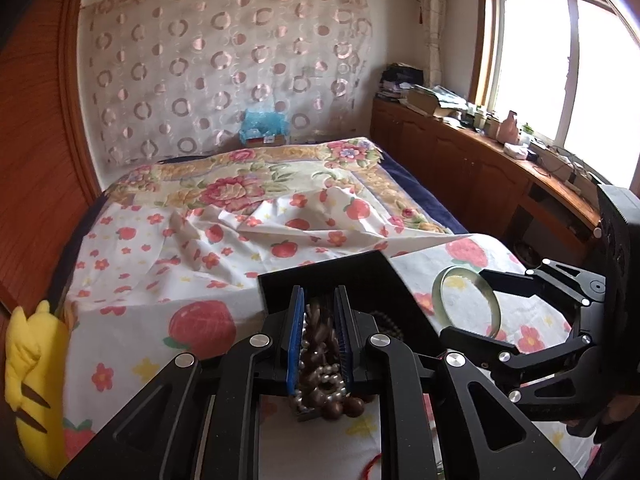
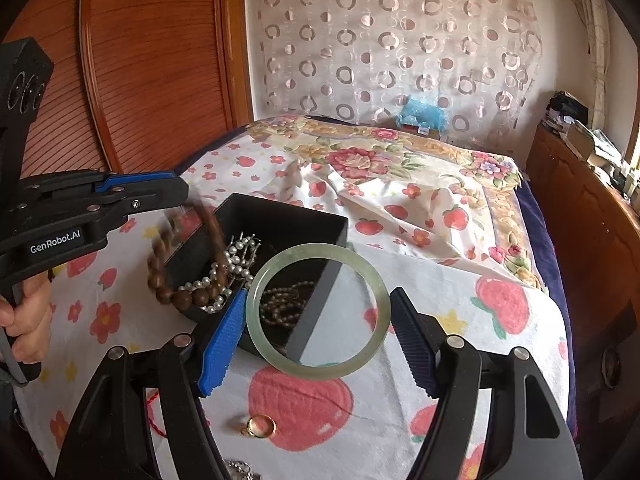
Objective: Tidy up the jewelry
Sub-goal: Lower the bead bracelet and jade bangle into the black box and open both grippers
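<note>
A black jewelry box [image 2: 276, 216] stands open on the bed; it also shows in the left wrist view [image 1: 344, 276]. My left gripper [image 1: 320, 320] is shut on a brown bead bracelet [image 2: 180, 280] tangled with a white pearl string [image 2: 236, 256], hanging over the box's near-left rim. My right gripper [image 2: 320, 328] is shut on a pale green jade bangle [image 2: 318, 312], held by its sides just right of the box, above the sheet. The bangle also shows in the left wrist view [image 1: 468, 300]. A small bead string [image 2: 284, 304] lies inside the box. A gold ring [image 2: 260, 426] lies on the sheet.
The bed has a white strawberry-print sheet [image 2: 440, 300] and a floral cover [image 2: 380, 152]. A red cord [image 2: 154, 412] and a silver chain [image 2: 240, 470] lie near the front edge. A yellow plush toy [image 1: 36, 384] sits at the left. A wooden cabinet [image 1: 480, 168] runs along the right.
</note>
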Tool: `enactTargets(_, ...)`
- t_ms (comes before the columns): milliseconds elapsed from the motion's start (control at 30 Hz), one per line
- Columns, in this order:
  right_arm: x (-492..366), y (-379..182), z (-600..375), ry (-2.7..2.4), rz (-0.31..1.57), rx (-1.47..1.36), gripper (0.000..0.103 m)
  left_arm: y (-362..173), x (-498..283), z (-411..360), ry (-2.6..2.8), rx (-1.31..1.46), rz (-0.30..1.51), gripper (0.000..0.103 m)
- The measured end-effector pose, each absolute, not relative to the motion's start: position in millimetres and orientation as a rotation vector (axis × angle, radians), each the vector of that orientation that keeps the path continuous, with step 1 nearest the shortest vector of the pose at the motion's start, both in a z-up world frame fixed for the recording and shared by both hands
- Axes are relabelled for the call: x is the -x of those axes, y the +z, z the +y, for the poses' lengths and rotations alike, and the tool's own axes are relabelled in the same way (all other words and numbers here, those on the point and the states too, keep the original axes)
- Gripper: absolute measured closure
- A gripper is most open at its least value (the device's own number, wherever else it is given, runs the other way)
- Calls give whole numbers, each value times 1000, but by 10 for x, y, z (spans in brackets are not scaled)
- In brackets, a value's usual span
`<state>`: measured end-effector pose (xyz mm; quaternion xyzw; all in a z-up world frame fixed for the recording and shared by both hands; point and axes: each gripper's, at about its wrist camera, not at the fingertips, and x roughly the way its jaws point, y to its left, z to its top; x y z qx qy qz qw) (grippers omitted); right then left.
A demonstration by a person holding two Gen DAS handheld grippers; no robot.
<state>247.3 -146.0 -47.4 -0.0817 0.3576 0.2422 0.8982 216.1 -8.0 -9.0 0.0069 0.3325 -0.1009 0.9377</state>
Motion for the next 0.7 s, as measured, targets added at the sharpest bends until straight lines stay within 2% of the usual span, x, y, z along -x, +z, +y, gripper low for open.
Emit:
enactTargets(167, -2506, -472, -1352, 519, 736, 168, 29, -86, -2136, 58, -178, 3, 681, 88)
enactTargets(267, -2531, -473, -1263, 538, 731, 176, 28, -77, -2096, 136, -167, 1, 678, 75)
enactTargets(500, -2607, -526, -981, 569, 736, 210, 28, -165, -1915, 299, -142, -19, 685, 74)
enactTargets(700, -2675, -595, -859, 565, 751, 227, 28, -235, -1819, 416, -131, -13, 690, 64)
